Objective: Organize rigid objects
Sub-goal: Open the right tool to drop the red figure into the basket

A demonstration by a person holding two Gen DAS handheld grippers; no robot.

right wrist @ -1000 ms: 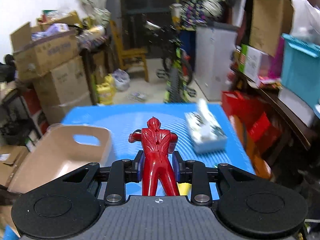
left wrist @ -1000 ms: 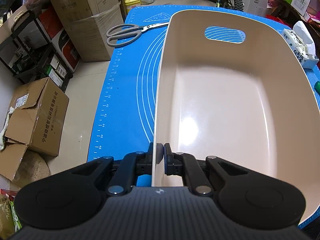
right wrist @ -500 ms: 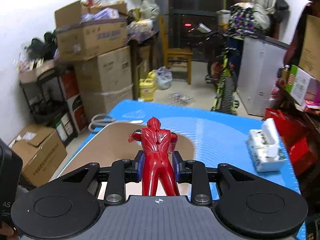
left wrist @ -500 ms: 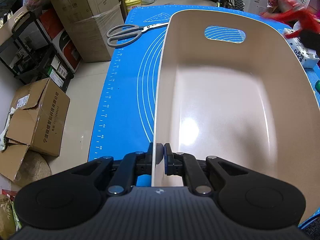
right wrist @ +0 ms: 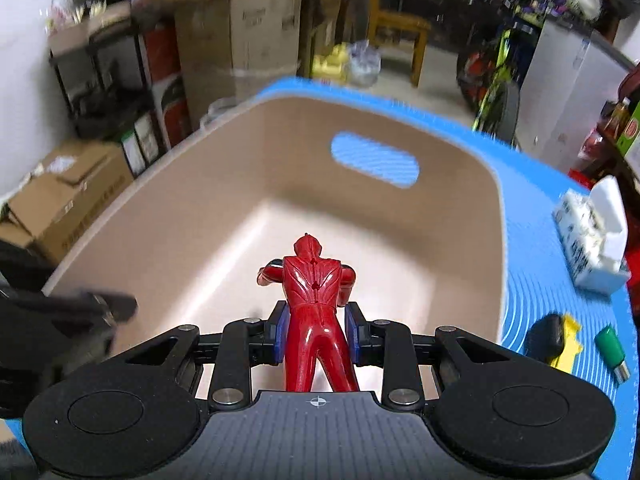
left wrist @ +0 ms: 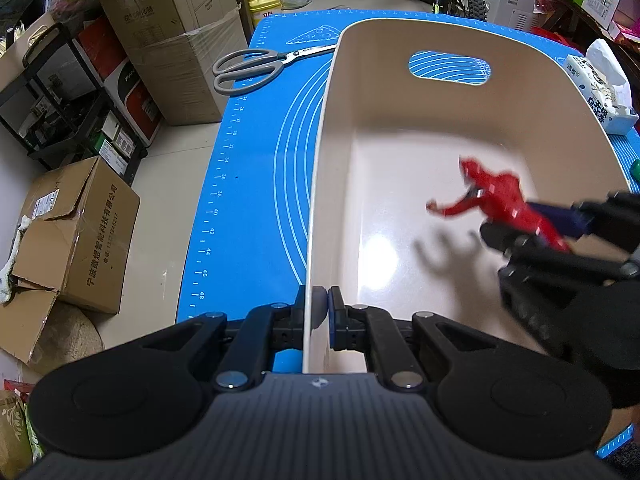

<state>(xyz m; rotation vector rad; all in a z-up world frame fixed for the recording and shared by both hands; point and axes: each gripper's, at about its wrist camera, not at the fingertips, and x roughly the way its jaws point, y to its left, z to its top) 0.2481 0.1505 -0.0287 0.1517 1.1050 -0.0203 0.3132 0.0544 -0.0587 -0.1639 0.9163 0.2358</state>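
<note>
- Blurred by motion in the left wrist view: red figure and right gripper, entering from 3 o'clock over the beige bin; lower legs of the figure hidden between the pads.
- Cut off at the right edge there: tissue pack, print only partly legible; green item at 3 o'clock too small to name.
- Left gripper tilted steeply down, jaws pinched narrow on the bin's near wall — one pad outside, one inside.
- In the right wrist view, right gripper angled down into the bin, clamped on the red figure at the waist, head toward 12 o'clock, above the bin floor.
- Scissors at 11 o'clock on the blue mat, just beside the bin.
- Readable: ruler numbers along the mat edge; "Inraxss" on a carton.
</note>
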